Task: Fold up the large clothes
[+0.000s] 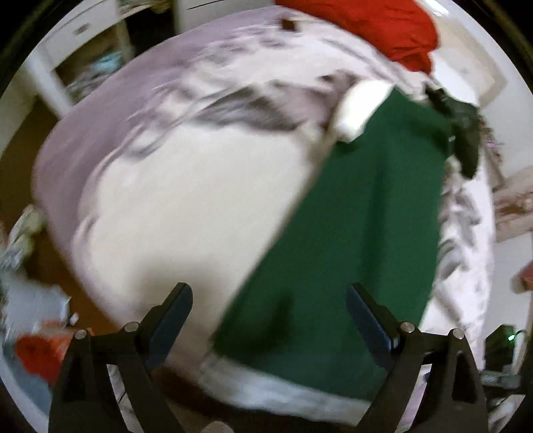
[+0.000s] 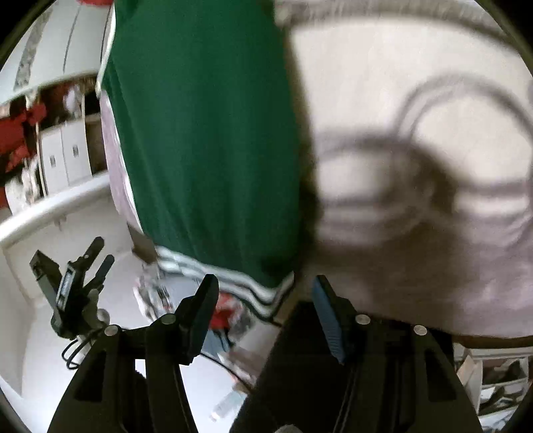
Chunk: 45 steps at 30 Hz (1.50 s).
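A dark green garment [image 1: 359, 233] lies flat in a long strip on the bed, its near end between my left fingers. My left gripper [image 1: 269, 299] is open and empty, above that end. In the right wrist view the same green garment [image 2: 206, 133] shows with a white-striped hem [image 2: 253, 289] at its near edge. My right gripper [image 2: 263, 286] is open and empty, right over that striped hem. The other gripper [image 1: 463, 133] shows dark at the garment's far right corner, and the left gripper [image 2: 73, 286] at lower left in the right view.
The bed has a pale lilac cover [image 1: 186, 200] with grey print. A red cloth pile [image 1: 383, 30] lies at the far end. A white collar or cuff [image 1: 359, 110] lies by the green garment's far end. White drawers [image 1: 80, 36] and floor clutter [image 1: 36, 353] stand beside the bed.
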Each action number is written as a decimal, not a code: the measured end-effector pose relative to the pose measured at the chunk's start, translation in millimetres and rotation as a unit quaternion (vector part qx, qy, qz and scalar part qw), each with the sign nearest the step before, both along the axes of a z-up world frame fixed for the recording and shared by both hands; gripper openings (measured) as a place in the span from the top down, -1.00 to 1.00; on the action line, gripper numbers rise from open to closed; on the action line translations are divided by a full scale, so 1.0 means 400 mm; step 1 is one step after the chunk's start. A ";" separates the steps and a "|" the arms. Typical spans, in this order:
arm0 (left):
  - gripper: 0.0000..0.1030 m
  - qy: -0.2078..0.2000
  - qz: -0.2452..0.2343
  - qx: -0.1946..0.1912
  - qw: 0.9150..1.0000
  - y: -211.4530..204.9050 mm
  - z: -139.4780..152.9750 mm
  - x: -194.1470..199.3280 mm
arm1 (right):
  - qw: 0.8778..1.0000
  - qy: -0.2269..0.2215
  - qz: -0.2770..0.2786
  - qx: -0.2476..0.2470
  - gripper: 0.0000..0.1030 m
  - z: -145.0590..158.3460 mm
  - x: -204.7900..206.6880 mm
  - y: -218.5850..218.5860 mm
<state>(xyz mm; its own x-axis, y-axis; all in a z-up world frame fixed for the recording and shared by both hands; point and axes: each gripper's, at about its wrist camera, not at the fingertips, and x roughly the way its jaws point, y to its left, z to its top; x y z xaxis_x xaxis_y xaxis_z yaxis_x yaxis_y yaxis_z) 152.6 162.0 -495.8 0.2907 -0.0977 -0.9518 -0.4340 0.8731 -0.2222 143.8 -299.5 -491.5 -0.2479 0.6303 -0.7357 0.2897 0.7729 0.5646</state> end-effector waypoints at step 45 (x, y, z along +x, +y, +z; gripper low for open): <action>0.53 -0.005 -0.196 -0.125 0.973 0.054 -0.238 0.582 | 0.989 -0.045 -0.115 -0.084 -0.26 -0.061 0.777 -0.082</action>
